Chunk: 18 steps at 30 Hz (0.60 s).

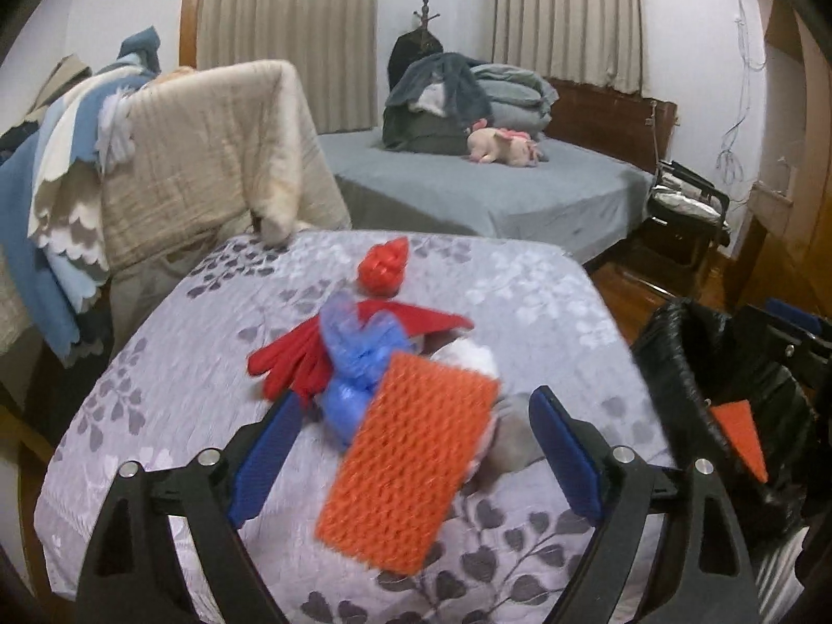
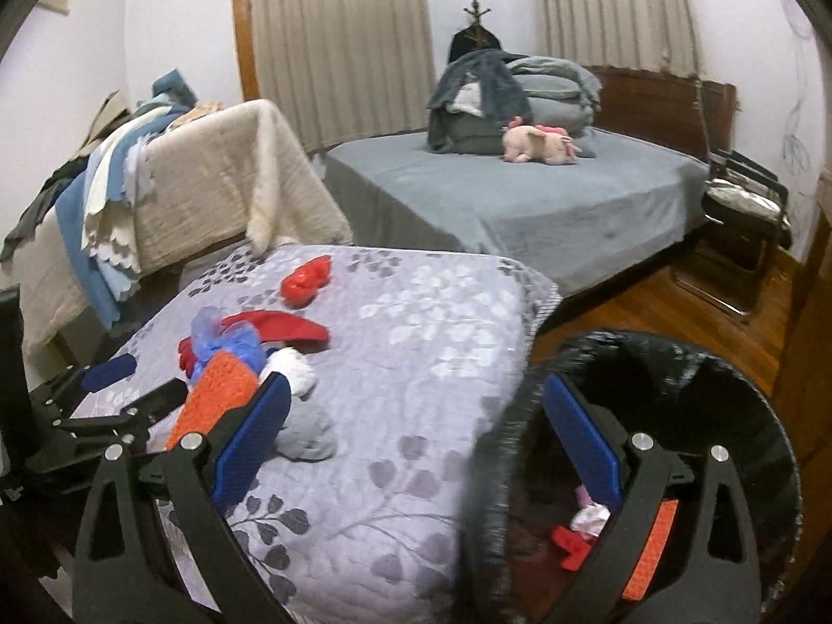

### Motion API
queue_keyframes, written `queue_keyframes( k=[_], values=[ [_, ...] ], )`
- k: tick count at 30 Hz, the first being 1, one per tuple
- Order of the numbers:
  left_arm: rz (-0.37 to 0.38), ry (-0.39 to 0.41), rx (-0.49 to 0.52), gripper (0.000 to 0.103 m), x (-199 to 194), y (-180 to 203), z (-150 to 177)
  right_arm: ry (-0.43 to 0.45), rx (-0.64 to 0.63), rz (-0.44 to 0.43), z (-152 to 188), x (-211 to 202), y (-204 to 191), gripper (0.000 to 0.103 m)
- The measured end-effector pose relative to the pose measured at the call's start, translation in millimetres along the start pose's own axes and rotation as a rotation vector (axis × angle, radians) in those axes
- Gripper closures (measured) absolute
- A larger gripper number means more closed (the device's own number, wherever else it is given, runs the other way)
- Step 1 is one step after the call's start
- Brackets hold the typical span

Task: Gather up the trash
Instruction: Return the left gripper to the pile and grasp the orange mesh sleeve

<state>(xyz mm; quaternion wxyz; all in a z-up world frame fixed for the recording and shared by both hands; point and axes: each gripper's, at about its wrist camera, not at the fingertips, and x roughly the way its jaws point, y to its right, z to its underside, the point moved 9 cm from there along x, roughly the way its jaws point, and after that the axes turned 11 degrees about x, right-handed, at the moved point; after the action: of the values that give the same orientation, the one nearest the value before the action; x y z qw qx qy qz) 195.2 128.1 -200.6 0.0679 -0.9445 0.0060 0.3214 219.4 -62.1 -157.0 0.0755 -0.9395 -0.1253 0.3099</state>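
An orange mesh sponge (image 1: 411, 455) lies on the floral quilt (image 1: 182, 390) between the wide-apart fingers of my open left gripper (image 1: 416, 421). Behind it sit a crumpled blue plastic bag (image 1: 359, 364), red strips (image 1: 296, 364), a white wad (image 1: 470, 356), a grey wad (image 1: 512, 447) and a red crumpled ball (image 1: 382, 265). A black-lined trash bin (image 2: 738, 400) stands to the right of the bed and holds an orange sponge (image 2: 650, 551) and red and white scraps (image 2: 577, 535). My right gripper (image 2: 416, 431) is open and empty over the bin's left rim.
A cream blanket (image 1: 208, 166) and blue cloths hang over a rack at the left. A grey bed (image 1: 483, 187) with folded bedding and a pink plush toy (image 1: 499, 145) is behind. A black chair (image 1: 686, 208) stands on the wooden floor at the right.
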Motion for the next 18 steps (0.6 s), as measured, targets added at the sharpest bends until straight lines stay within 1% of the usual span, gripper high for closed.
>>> queue_keyframes(
  k=[6, 10, 12, 18],
  values=[
    [0.006, -0.041, -0.009, 0.017, 16, -5, 19, -0.025, -0.040, -0.026, 14, 19, -24, 0.008],
    [0.022, -0.063, -0.013, 0.018, 26, -5, 27, -0.041, -0.053, -0.033, 20, 29, -31, 0.008],
    [0.032, -0.075, -0.016, 0.023, 31, -5, 30, -0.050, -0.059, -0.035, 22, 34, -34, 0.008],
    [0.083, -0.112, -0.029, 0.029, 46, -1, 40, -0.065, -0.079, -0.037, 25, 42, -39, 0.008]
  ],
)
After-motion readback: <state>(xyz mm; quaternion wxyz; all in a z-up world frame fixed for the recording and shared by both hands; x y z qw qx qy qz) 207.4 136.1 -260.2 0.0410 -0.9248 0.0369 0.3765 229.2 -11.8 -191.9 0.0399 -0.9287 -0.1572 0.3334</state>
